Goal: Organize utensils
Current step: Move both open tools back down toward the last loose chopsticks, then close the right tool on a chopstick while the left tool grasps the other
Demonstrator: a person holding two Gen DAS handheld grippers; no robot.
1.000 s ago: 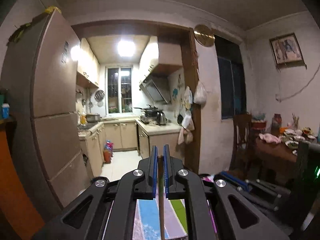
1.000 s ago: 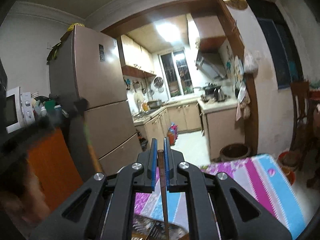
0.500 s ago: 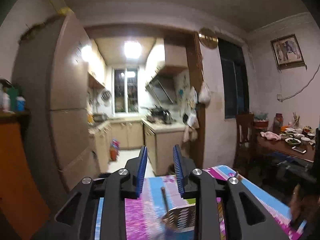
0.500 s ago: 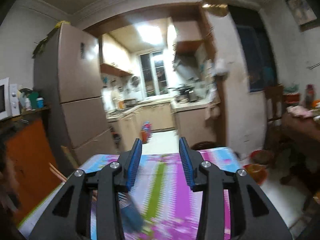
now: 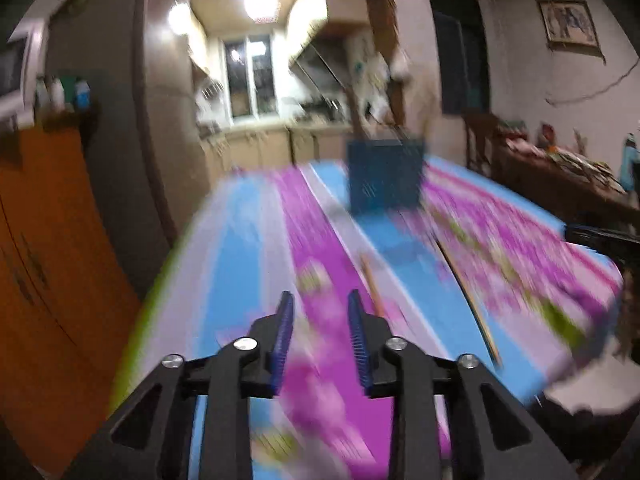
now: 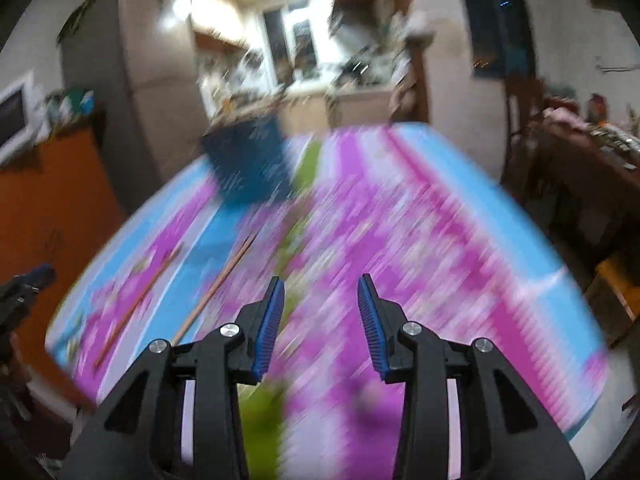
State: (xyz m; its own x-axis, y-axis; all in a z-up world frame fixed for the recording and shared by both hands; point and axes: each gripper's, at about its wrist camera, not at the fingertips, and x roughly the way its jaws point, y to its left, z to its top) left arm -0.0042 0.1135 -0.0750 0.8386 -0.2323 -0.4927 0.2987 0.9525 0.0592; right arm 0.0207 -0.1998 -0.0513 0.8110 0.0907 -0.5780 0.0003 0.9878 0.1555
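Both views are motion-blurred. A dark blue utensil holder [image 5: 385,176] stands at the far end of the table, with handles sticking out of it; it also shows in the right wrist view [image 6: 249,164]. Two wooden chopsticks lie on the cloth: one [image 5: 372,280] just ahead of my left gripper [image 5: 320,300], a longer one [image 5: 468,296] to its right. In the right wrist view they lie left of my right gripper [image 6: 320,284]: one chopstick [image 6: 220,284] close, the other chopstick [image 6: 140,300] further left. Both grippers are open and empty above the table.
The table wears a pink, blue and green striped cloth [image 5: 256,232]. An orange cabinet [image 5: 48,240] and a fridge [image 5: 116,120] stand to the left. A dark dining table with dishes [image 5: 560,168] is at the right. The left gripper shows at the right wrist view's left edge [image 6: 24,284].
A second ago each gripper was shut on a chopstick, raised toward the kitchen. Both opened and now tilt down over the table, empty, with chopsticks lying on the cloth.
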